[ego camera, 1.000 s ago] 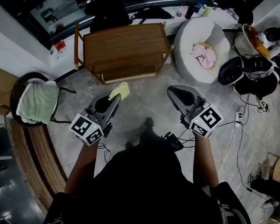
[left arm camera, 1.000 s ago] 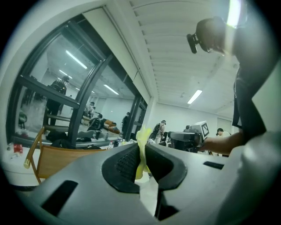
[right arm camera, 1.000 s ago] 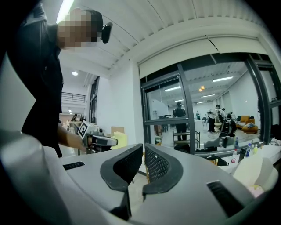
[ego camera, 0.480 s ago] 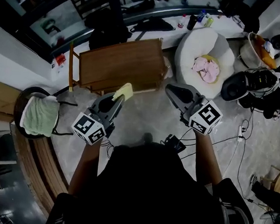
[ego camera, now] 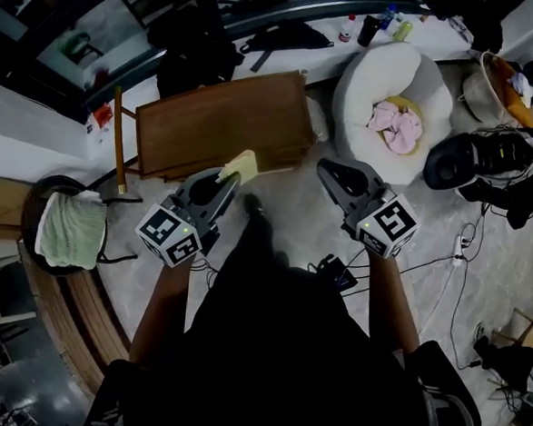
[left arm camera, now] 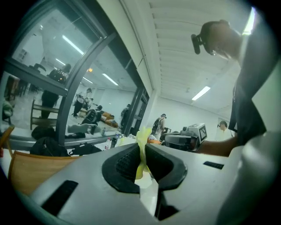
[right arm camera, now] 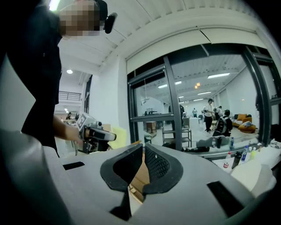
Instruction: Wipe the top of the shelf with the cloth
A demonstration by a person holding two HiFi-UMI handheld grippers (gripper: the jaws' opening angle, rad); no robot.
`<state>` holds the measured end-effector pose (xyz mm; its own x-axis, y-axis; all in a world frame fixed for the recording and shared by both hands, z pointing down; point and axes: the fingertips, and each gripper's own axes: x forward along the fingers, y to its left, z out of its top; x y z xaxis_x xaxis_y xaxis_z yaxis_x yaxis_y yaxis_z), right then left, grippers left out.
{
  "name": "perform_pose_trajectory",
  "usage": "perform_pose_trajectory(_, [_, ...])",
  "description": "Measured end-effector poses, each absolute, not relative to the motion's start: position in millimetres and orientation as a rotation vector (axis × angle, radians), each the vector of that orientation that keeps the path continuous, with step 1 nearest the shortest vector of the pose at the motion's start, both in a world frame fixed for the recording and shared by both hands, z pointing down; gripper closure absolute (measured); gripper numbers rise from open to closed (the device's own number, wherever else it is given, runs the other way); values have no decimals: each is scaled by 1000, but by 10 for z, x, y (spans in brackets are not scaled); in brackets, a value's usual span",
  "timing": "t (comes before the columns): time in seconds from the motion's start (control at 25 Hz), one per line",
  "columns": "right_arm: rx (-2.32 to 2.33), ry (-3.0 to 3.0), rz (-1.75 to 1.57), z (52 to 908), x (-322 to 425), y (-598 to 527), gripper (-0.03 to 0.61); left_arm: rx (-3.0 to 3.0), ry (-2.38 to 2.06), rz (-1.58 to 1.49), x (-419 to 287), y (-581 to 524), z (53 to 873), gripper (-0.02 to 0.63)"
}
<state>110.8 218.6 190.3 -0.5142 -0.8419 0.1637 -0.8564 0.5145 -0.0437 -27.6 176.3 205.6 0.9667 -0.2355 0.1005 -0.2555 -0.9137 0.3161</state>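
A round white cushion bed sat on the grey floor with crumpled pink fabric in its hollow. Well apart from it, a green towel lay draped over a round black chair. Cables trailed across the floor.

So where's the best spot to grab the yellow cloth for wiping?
Probably by one edge, coming from the near side, as the left gripper holds it: jaws shut on a thin fold of the yellow cloth, leaving the soft rest free in front to reach the shelf top.
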Motion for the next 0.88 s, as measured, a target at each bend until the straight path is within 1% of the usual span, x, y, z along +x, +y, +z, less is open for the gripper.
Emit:
perform_pose_trajectory(0.16, [1488,-2603,229,1984,1260,1720,551,2749,-300,110,-24,1305,2215,586])
perform_pose_trajectory(0.36, [1544,-2575,381,2090,1366,1145,551,2707,-193,110,221,818,2267,586])
perform_pose_trajectory(0.68, [1557,-2489,384,2076,1625,370,551,2574,-63,53,603,135,2451,586])
perform_pose_trajectory(0.88, [1492,-2485,428,2245,1750,120,551,2497,-104,57,846,-106,2664,586])
